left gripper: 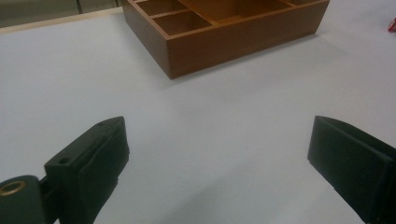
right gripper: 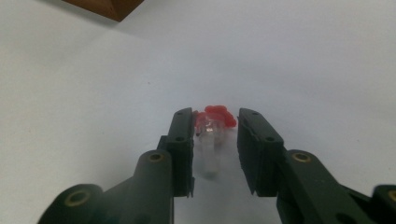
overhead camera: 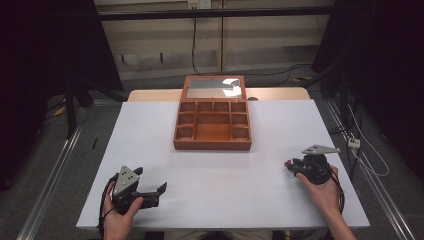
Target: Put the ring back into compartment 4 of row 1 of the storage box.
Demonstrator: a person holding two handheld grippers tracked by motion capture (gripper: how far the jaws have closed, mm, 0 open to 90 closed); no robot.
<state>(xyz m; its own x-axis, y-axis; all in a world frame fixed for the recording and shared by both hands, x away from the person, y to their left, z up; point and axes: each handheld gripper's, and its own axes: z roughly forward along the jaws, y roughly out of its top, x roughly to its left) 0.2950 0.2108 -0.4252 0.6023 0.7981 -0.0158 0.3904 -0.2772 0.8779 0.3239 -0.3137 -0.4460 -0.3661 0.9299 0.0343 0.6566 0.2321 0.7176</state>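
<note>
- The right gripper point(right gripper: 215, 128) has its jaws narrowed around a small red-and-clear trinket point(right gripper: 215, 122) on the white table point(overhead camera: 215, 175), not yet pinching it.
- That little trinket could squirt sideways under an off-centre squeeze.
- The left gripper point(left gripper: 219, 154) hangs wide open, empty.

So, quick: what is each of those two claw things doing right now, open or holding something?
Left gripper: fingers wide open, nothing between them.
Right gripper: fingers either side of a small red and clear object; a gap shows, so not yet gripped.
</note>
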